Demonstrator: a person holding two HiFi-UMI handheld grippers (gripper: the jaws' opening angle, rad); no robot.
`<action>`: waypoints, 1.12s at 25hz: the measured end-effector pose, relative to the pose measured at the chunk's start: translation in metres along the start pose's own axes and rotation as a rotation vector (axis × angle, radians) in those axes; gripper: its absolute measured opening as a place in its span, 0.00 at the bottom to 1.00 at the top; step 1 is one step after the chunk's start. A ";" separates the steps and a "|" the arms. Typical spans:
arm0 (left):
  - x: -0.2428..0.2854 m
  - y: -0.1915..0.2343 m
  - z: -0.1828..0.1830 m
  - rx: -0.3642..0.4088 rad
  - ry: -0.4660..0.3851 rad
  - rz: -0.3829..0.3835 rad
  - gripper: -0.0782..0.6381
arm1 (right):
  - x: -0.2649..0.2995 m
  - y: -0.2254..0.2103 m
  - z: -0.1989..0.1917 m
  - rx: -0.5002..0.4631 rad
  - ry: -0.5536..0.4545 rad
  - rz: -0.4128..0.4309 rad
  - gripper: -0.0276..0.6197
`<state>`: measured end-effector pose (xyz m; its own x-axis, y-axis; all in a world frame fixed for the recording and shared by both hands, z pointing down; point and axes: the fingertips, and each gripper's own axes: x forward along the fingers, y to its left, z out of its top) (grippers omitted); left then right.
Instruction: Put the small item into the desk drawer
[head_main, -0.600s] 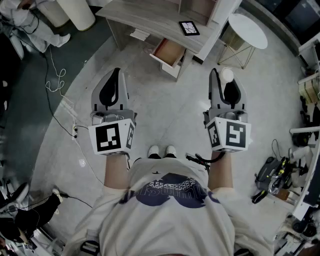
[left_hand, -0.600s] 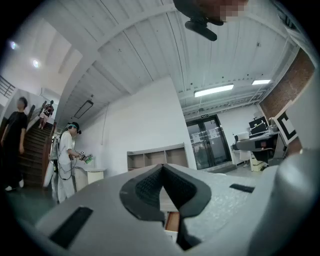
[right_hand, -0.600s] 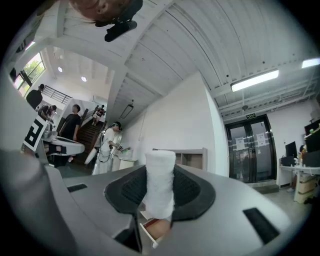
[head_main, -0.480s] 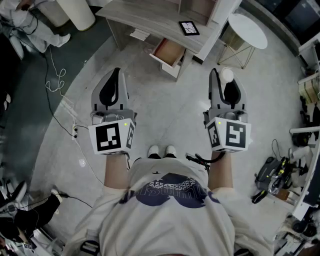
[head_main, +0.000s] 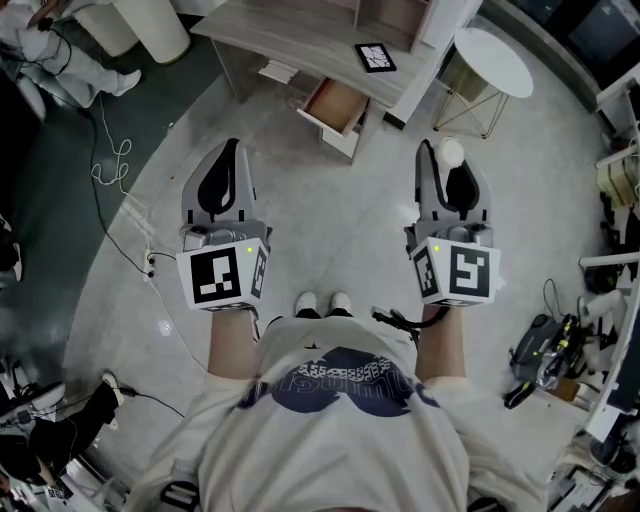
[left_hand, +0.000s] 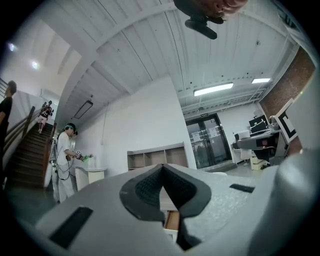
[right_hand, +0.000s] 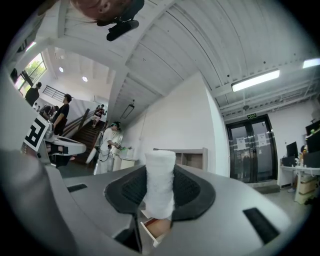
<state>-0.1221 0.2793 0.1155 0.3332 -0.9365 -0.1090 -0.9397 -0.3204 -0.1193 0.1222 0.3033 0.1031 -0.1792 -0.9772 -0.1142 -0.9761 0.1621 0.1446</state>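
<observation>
A small white roll (right_hand: 160, 175) was squeezed (standing up) in the right gripper (right_hand: 161, 197); the left gripper (left_hand: 164, 190) was pinched together, with nothing inside.

White roll (right_hand: 160, 182) upright betw. R fingers (right_hand: 196, 192); drawer (head_main: 338, 105) open.

One left gripper (head_main: 233, 147), one right gripper (head_main: 447, 158), one white roll (right_hand: 160, 182), one open drawer (head_main: 338, 105), one desk (head_main: 290, 35), perhaps one tablet (head_main: 377, 57)
</observation>
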 end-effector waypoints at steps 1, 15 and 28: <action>-0.001 -0.001 0.000 0.001 0.003 0.002 0.12 | -0.001 0.000 -0.001 0.021 0.002 0.013 0.23; 0.016 -0.035 -0.005 0.030 0.043 0.033 0.12 | -0.009 -0.043 -0.005 0.159 -0.018 0.120 0.25; 0.060 -0.055 -0.032 0.042 0.100 0.017 0.12 | 0.041 -0.040 -0.052 0.130 0.053 0.174 0.25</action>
<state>-0.0527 0.2359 0.1467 0.3055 -0.9521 -0.0124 -0.9406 -0.2997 -0.1595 0.1607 0.2495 0.1437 -0.3430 -0.9382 -0.0467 -0.9393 0.3420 0.0296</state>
